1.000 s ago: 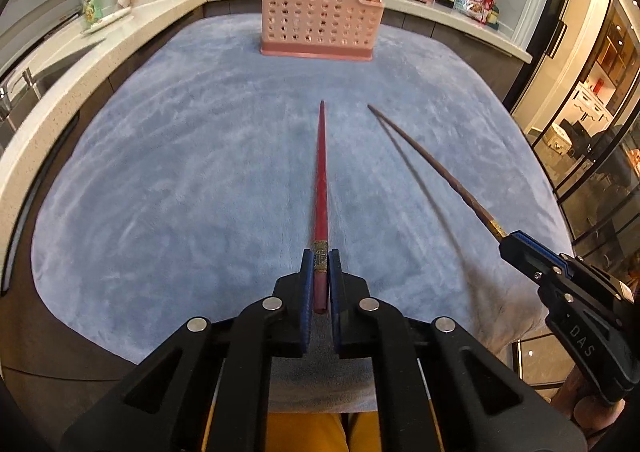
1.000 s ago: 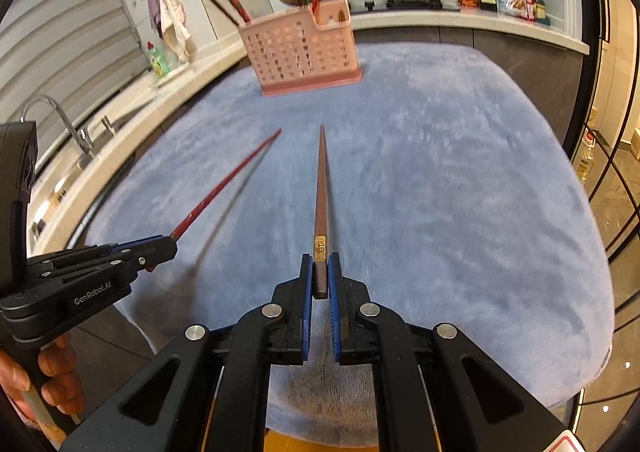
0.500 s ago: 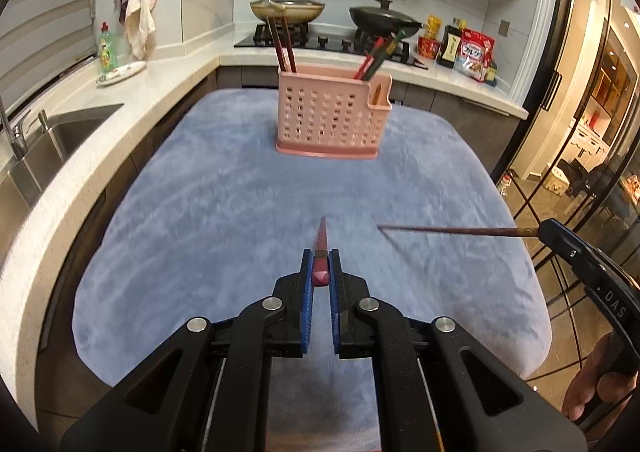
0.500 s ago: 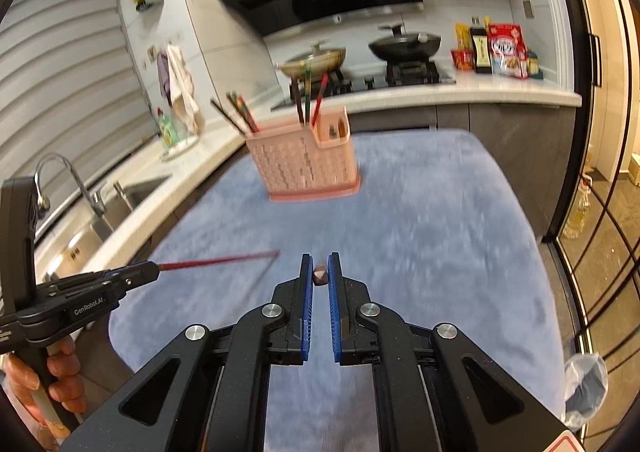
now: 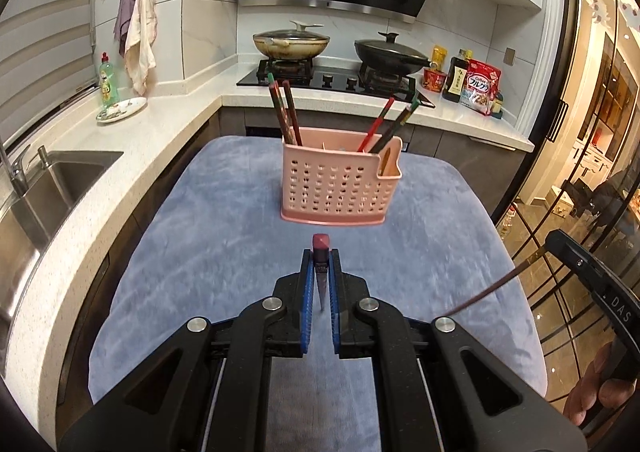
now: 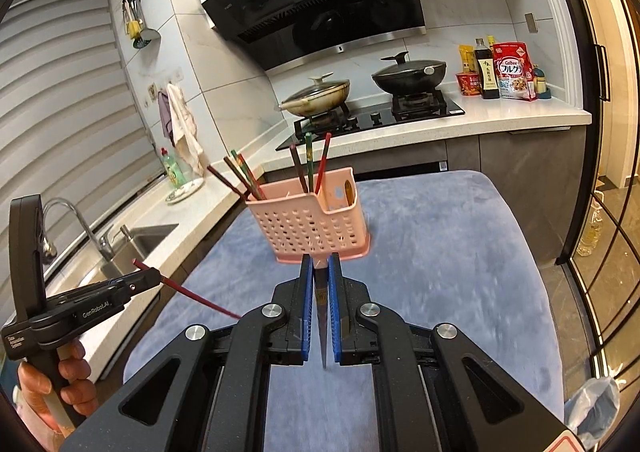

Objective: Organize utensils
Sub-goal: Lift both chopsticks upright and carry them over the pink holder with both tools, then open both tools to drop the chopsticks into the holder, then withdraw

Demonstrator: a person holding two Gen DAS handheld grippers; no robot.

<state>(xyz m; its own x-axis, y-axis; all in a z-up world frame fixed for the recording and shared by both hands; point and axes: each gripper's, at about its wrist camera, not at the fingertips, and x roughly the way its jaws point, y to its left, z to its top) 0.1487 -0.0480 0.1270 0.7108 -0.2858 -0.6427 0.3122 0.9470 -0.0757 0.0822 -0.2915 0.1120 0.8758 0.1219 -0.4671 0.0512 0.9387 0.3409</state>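
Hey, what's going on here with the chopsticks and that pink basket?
A person is tidying chopsticks with a gripper in each hand. The left gripper is shut on a red chopstick, the right gripper on a brown chopstick. Both sticks are held in the air above the blue cloth, tips hanging down toward the person. The pink basket stands ahead on the cloth with several chopsticks already in it; these two are not in yet.
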